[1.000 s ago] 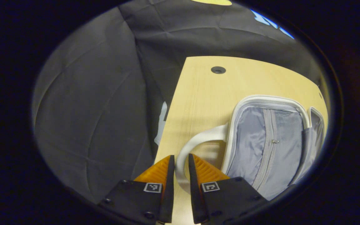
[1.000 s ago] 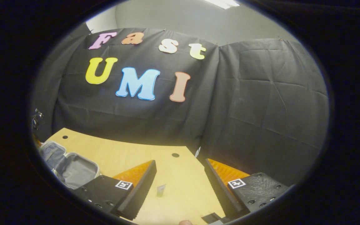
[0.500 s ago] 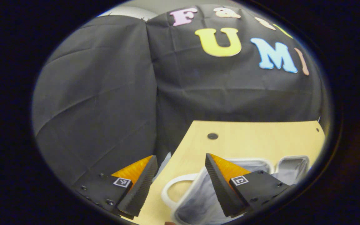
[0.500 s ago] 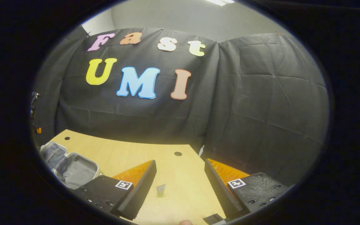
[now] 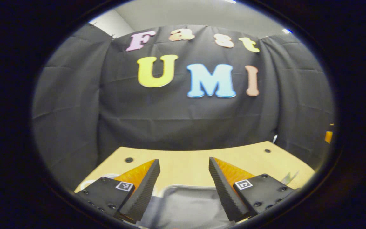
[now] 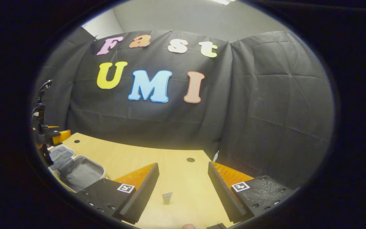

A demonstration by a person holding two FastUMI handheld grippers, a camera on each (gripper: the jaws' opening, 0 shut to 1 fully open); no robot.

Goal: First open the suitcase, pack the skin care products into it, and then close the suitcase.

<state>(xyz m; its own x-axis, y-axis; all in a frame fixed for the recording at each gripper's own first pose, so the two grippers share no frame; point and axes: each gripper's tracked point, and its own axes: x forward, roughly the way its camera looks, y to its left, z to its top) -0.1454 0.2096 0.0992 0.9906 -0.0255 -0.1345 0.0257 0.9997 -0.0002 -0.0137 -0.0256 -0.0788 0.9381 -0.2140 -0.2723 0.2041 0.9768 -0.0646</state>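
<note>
Right gripper view: right gripper [image 6: 183, 186] spread, empty — small tube [image 6: 167, 197] on table [image 6: 132, 159] between its fingers. Left gripper [image 5: 183, 183] spread over open suitcase [image 5: 186, 206].

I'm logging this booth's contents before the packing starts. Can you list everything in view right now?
suitcase: one, white rim with grey lining, lying open at the table's left end.
skin care tube: one, small, grey-green, on the table ahead of the right gripper.
table: one, light wood, with dark round holes.
booth wall: black cloth, behind the table.
left gripper: one, orange and black fingers, open over the suitcase.
right gripper: one, orange and black fingers, open.
</note>
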